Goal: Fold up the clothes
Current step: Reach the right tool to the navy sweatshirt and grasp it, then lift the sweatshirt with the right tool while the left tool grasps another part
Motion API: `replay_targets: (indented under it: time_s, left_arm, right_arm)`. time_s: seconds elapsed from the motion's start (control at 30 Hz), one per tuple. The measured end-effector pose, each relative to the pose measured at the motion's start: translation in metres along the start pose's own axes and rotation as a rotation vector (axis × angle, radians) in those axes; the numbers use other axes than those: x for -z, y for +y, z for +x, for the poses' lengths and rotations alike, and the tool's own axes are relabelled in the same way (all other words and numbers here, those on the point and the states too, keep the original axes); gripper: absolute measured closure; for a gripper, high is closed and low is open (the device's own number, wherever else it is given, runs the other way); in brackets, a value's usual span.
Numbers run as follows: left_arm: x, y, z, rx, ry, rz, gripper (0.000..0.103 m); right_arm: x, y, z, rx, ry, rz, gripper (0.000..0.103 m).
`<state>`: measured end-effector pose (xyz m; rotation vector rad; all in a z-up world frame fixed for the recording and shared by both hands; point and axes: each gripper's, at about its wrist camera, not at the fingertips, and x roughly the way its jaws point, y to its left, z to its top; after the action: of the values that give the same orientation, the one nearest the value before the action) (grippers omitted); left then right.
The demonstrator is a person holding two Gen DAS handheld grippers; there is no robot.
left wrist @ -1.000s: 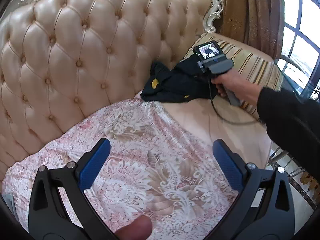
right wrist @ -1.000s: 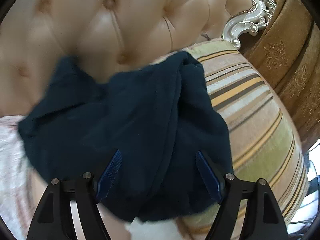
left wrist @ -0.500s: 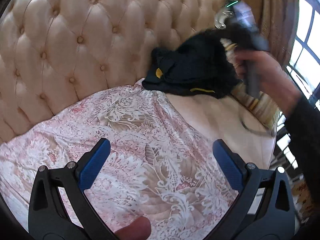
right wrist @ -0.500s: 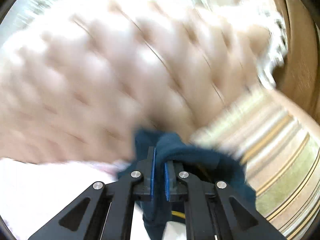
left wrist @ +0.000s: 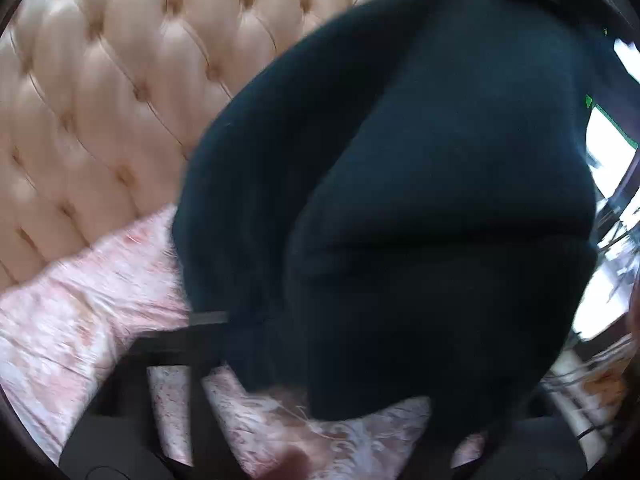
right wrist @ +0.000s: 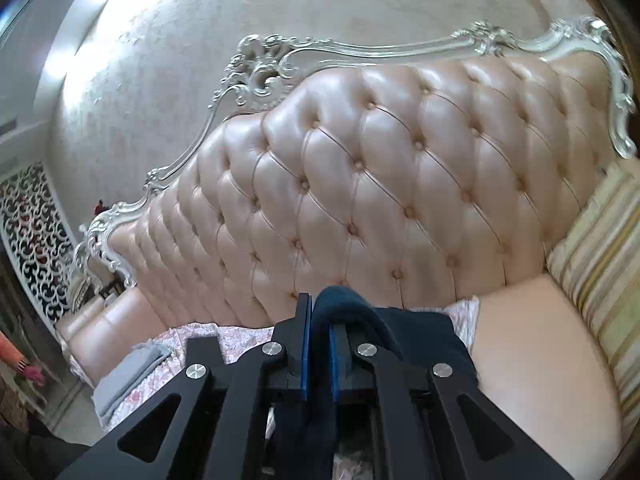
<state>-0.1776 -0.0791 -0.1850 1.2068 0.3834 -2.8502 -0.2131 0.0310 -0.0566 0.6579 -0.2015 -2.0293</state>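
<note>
Right gripper [right wrist: 318,344] — jaws closed tight on a fold of the dark garment [right wrist: 424,336]. A hump of the cloth rises between the blue pads [right wrist: 306,344], and the rest drapes down over and under the gripper's black frame. The gripper is held above the seat and faces the tufted backrest [right wrist: 380,184] with its silver carved trim [right wrist: 264,68].

Left gripper [left wrist: 280,344] — jaws closing. The view is blurred and the garment [left wrist: 420,200] hangs right in front of the lens, filling most of the picture and covering the fingertips. Only part of the left-side finger arm [left wrist: 168,352] shows at the cloth's lower edge. Whether the pads have cloth pressed between them cannot be told.

Garment: dark navy, bunched, lifted off the seat, hanging from the right gripper over the floral cover [left wrist: 80,312] near the sofa back.

Surroundings:
- pink floral cover [right wrist: 240,338] spread on the seat, bare cushion [right wrist: 532,344] to its right
- striped pillow [right wrist: 604,248] at the right end of the sofa
- grey folded cloth [right wrist: 132,372] at the cover's left edge
- bright window [left wrist: 604,136] at the right edge of the left view
</note>
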Motion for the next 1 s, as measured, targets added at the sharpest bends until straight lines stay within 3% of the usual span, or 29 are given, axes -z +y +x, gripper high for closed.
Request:
replay_targets:
  time_s: [0.17, 0.3, 0.47, 0.8, 1.0]
  left_arm:
    - [-0.023, 0.016, -0.034, -0.024, -0.050, 0.023, 0.087]
    - [-0.063, 0.025, -0.095, -0.012, -0.151, 0.024, 0.088]
    - [-0.098, 0.017, -0.182, -0.024, -0.272, 0.085, 0.089]
    - [-0.092, 0.007, -0.349, 0.001, -0.543, 0.126, 0.089]
    - [-0.078, -0.006, -0.416, -0.020, -0.631, 0.176, 0.089]
  right_arm:
    - [0.010, -0.006, -0.013, 0.042, -0.004, 0.046, 0.096]
    - [0.002, -0.008, -0.019, 0.063, -0.007, 0.079, 0.096]
    - [-0.015, 0.033, -0.033, 0.037, -0.041, 0.015, 0.096]
    - [-0.065, 0.163, -0.118, 0.025, -0.207, -0.142, 0.096]
    - [-0.065, 0.211, -0.133, -0.008, -0.190, -0.150, 0.092]
